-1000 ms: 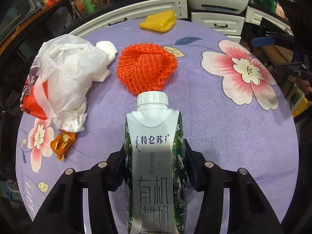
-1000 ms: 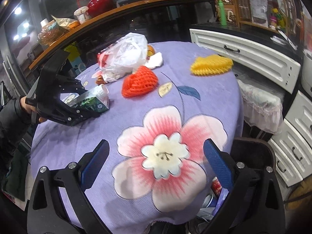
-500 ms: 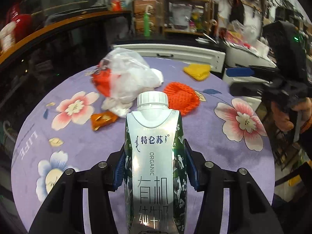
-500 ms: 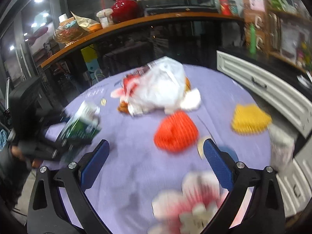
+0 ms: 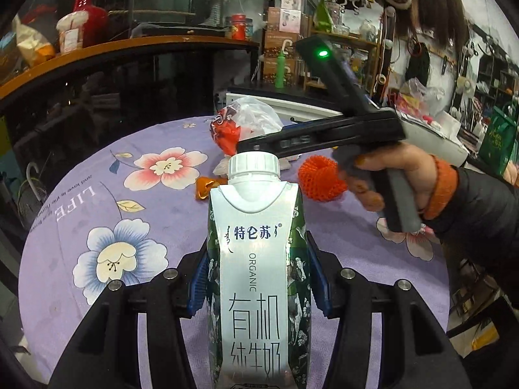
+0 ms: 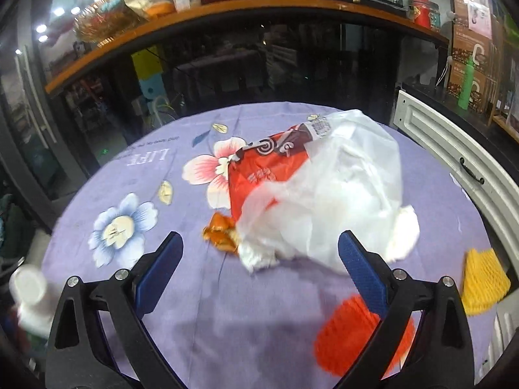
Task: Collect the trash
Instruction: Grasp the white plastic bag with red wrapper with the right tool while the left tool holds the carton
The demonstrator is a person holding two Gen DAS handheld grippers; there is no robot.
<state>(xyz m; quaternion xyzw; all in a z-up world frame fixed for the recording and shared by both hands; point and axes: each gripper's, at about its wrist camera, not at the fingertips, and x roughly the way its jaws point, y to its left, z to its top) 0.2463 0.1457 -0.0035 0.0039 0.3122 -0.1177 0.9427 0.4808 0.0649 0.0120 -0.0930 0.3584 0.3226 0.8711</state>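
My left gripper (image 5: 258, 269) is shut on a white and green milk carton (image 5: 256, 259) with a white screw cap, held above the purple flowered tablecloth (image 5: 81, 214). In the right wrist view the carton's cap (image 6: 27, 287) shows blurred at the lower left. My right gripper (image 6: 259, 265) is open with nothing between its blue pads, hovering just short of a white plastic bag (image 6: 337, 194) wrapped over a red printed bag (image 6: 259, 168). The left wrist view shows the right gripper's body in a person's hand (image 5: 399, 175), its fingertips hidden behind the carton.
An orange wrapper (image 6: 220, 231) lies by the bag's left edge. An orange foam net (image 6: 356, 334) and a yellow foam net (image 6: 483, 280) lie at the right. A white drawer cabinet (image 6: 454, 162) borders the table's right side; a dark counter with a wooden shelf (image 6: 227, 9) stands behind.
The left gripper has swung round with the carton, so the table's left half and the right hand now fill its view. The right gripper has travelled across the table to the plastic bag.
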